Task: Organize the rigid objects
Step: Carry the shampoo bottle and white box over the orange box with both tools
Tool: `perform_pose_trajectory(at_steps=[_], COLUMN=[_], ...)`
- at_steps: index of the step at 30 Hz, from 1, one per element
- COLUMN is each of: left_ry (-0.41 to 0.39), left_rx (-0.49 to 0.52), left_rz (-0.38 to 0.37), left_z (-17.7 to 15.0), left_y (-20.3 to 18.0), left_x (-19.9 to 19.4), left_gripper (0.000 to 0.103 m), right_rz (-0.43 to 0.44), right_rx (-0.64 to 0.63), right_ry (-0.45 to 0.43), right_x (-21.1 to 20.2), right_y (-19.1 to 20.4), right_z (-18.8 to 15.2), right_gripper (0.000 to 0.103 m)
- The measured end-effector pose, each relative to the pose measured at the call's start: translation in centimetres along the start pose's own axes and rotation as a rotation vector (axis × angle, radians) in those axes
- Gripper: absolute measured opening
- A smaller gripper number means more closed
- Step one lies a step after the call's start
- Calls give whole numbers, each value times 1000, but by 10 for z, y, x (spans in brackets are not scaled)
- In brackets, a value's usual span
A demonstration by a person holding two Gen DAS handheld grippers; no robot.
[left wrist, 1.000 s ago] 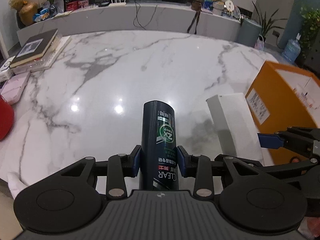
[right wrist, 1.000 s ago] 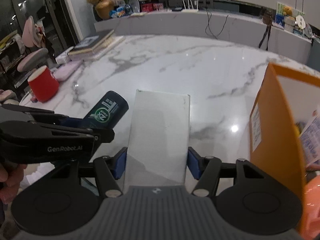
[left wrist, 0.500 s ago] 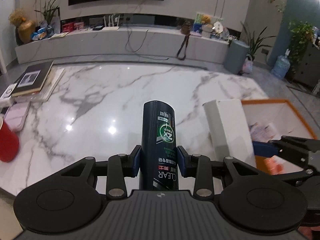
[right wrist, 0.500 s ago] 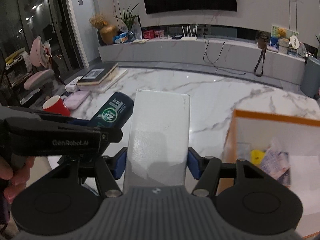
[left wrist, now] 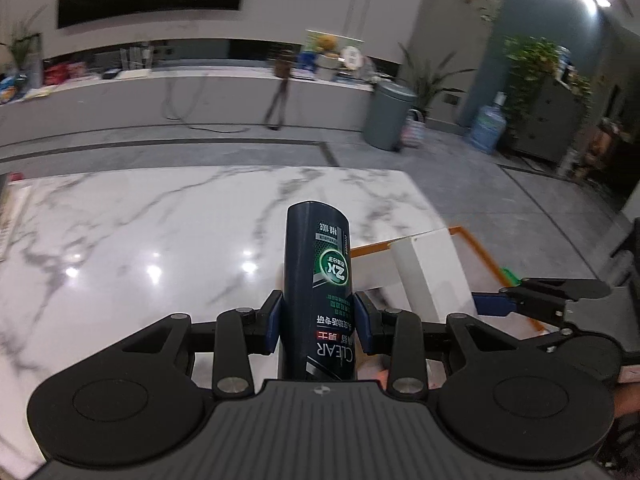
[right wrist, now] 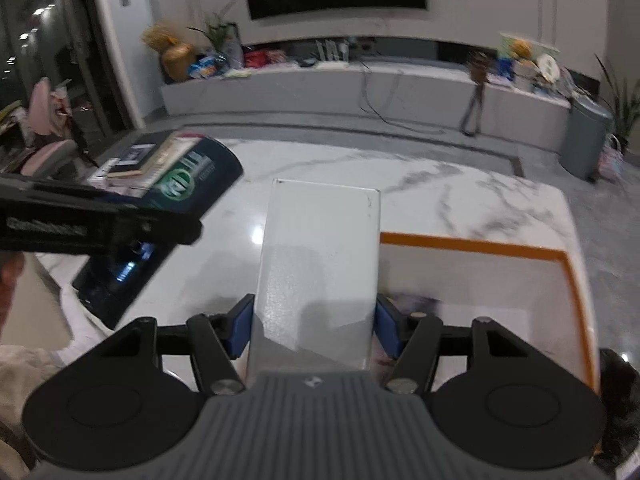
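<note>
My left gripper (left wrist: 319, 322) is shut on a dark CLEAR shampoo bottle (left wrist: 318, 276) that points away from me, high over the marble table (left wrist: 140, 240). My right gripper (right wrist: 314, 332) is shut on a flat white box (right wrist: 320, 256), its blue pads pressed on the box's long sides. The white box (left wrist: 428, 272) hangs over the open orange-rimmed box (right wrist: 472, 246) at the table's right end. In the right wrist view the bottle (right wrist: 192, 176) and the left gripper (right wrist: 132, 252) appear at the left, blurred.
Books (right wrist: 140, 156) lie at the table's far left edge. Beyond the table are a long low counter (left wrist: 180, 92) with clutter, a grey bin (left wrist: 390, 116), plants and a water jug (left wrist: 486, 126). A hand (right wrist: 10, 280) shows at the left.
Both grippers rose and swung right with their loads. The orange box went from seen side-on to seen from above, and the red cup left the view.
</note>
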State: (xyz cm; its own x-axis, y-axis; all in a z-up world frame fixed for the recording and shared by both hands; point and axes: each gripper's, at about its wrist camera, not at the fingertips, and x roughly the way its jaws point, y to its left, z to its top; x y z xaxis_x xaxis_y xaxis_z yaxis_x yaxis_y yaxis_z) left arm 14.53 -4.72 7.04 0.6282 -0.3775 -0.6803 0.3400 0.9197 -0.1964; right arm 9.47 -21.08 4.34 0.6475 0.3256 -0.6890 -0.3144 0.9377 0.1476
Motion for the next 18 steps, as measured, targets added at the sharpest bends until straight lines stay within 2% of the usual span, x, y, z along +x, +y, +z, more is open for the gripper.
perform_pose_trajectory(at_steps=[6,11,18], left_ry=[39,79,129], left_rx=[44,43,14], left_rz=[-91,-146,-178], left_z=[17,22,17], left_y=[-39,-63,-76], left_x=[39,79,125], left_gripper=[42,42,42], right_rz=[-115,-137,-181], right_rx=[-7,-16,-72], right_ry=[81,141,272], right_x=[5,19,57], right_y=[-52,-87,-105], right_z=[-6,-8,-11], right_gripper=[61,61,61])
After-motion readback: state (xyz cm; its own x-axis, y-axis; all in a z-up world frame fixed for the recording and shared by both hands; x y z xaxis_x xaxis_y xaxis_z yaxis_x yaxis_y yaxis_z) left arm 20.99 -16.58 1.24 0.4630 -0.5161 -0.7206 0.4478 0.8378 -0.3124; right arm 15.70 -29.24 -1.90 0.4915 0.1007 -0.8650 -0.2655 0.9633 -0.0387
